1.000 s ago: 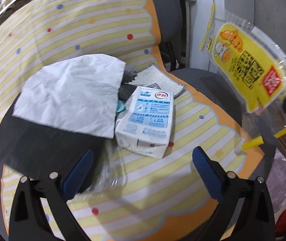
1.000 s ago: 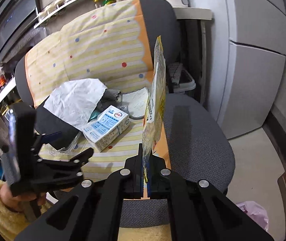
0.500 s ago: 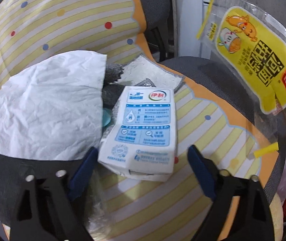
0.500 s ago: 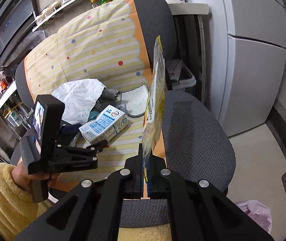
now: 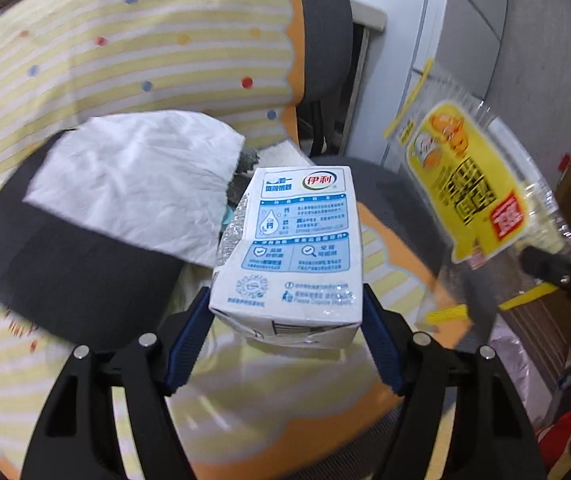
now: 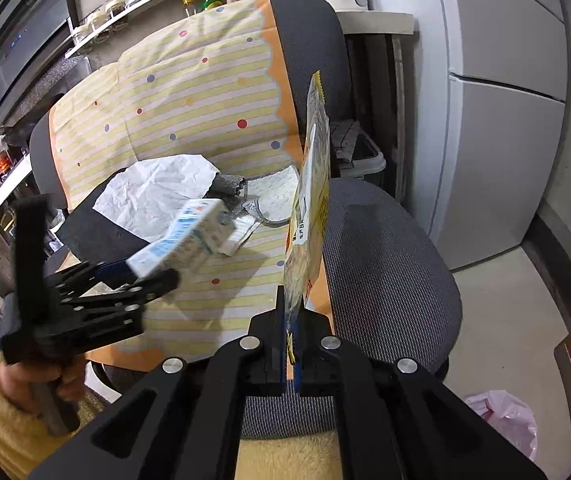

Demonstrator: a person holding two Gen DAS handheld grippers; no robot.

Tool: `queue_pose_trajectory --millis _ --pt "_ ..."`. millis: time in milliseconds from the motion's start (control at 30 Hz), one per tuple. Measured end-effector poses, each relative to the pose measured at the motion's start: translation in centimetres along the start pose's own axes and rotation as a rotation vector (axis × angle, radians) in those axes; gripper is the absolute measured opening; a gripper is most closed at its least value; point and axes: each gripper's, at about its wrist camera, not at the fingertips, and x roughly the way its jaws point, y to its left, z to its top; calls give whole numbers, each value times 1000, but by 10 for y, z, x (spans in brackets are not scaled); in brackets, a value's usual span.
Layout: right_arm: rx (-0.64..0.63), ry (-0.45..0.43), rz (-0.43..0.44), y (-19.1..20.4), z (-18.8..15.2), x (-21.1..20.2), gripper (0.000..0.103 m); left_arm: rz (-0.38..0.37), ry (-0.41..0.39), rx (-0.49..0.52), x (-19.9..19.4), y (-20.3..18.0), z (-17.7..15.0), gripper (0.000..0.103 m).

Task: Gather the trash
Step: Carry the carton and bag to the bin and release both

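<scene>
The left claw (image 5: 285,320) is clamped on a white-and-blue carton (image 5: 293,256) — blue pads pressing both its sides, the carton lifted clear of the striped cover (image 6: 189,96) on the chair (image 6: 385,256). Behind it on the seat lie a crumpled white paper (image 5: 137,184) over a black cloth (image 5: 61,272), and a grey rag (image 6: 269,196) near the backrest. To the right, the right claw (image 6: 292,344) is closed tight on the bottom edge of a yellow wrapper (image 6: 311,208) — it stands upright above the seat's front. A pink bag (image 6: 505,416) lies on the floor at far right
</scene>
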Motion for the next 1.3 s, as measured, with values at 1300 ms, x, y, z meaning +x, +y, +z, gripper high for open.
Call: queue_pose_trajectory --millis 1300 --pt "561 224 -400 -183 -191 -71 17 -314 7 264 -17 -200 -49 71"
